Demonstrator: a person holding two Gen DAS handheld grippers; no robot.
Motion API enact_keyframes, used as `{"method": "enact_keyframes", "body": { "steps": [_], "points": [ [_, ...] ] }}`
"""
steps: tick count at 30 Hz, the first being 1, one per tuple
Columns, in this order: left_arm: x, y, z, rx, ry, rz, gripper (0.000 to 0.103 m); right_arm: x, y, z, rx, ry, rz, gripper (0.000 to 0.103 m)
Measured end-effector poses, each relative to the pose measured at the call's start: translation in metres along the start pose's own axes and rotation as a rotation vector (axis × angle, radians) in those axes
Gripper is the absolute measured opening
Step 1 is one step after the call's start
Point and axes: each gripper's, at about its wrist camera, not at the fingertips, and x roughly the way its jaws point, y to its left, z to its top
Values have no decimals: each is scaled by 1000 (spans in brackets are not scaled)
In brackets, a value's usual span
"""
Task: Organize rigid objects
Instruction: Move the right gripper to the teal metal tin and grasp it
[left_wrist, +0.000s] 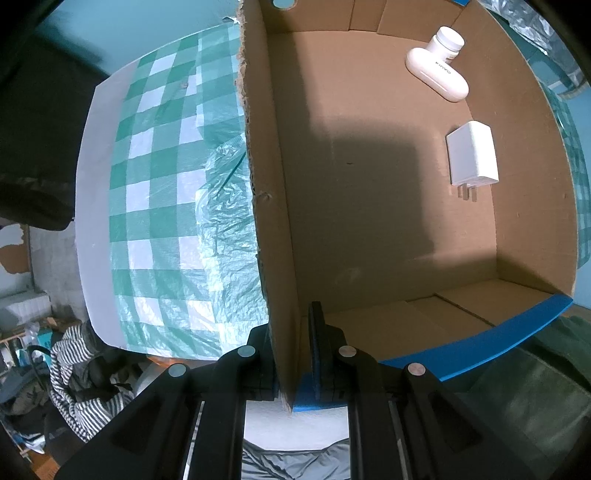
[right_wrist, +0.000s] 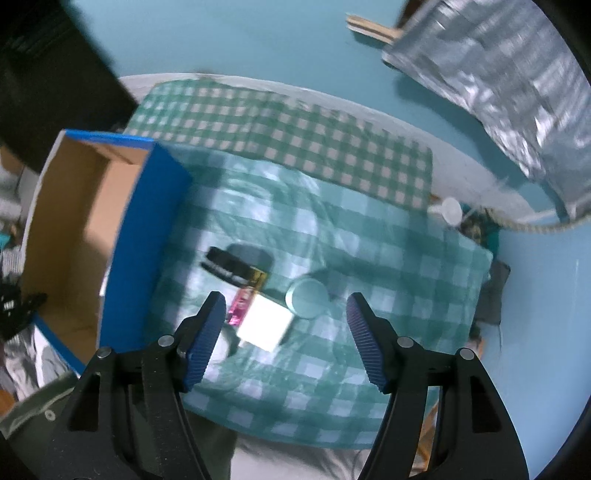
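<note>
Clamped between the left tongs (left_wrist: 293, 354) is the near wall of a cardboard box (left_wrist: 280, 221), brown inside and blue outside; the two fingers are drawn almost together with only the cardboard edge between them, one pad on the outer face and one on the inner. Beyond those tongs, on the box floor toward its far right corner, lie three white things: a plug adapter (left_wrist: 472, 155) with its prongs pointing back toward the tongs, an oval white case (left_wrist: 436, 74) farther off, and a small white bottle (left_wrist: 448, 42) touching the case at the far wall. To the left of the gripped wall a green-and-white checked cloth (left_wrist: 159, 177) covers the worktop, with crumpled clear plastic over it next to the box.

Right tongs (right_wrist: 286, 332) hang above the same cloth with their ribbed blue pads about half spread and nothing between them, pressing on nothing. Just ahead of them, between the fingers' tips, sits a white block (right_wrist: 264, 326) on the cloth. Touching its far left corner is a small pink item (right_wrist: 240, 306), and beyond that a black-and-gold battery (right_wrist: 236, 267) lies on its side. Just to the right of the block rests a round pale disc (right_wrist: 308, 297). The box (right_wrist: 144, 240) stands to the left of these tongs, its open top showing. This view is blurred, so fine detail on the small items cannot be read.
</note>
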Motion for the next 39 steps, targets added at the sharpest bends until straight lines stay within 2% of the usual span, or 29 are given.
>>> {"method": "enact_keyframes", "body": {
  "steps": [3, 8, 13, 20, 34, 39],
  "points": [
    [0, -1, 0, 1, 0, 3, 12, 13, -18, -1, 58, 16, 8, 68],
    [0, -1, 0, -2, 0, 5, 12, 36, -35, -3, 134, 39, 70, 68],
    [0, -2, 0, -6, 2, 6, 12, 65, -41, -3, 179, 72, 75, 68],
    [-1, -2, 0, -11, 2, 9, 13, 93, -38, -7, 191, 95, 71, 68],
    [0, -2, -1, -10, 2, 8, 13, 119, -29, -12, 209, 97, 52, 68],
    [0, 0, -1, -9, 3, 7, 12, 126, -28, -15, 221, 107, 65, 52]
  ]
}}
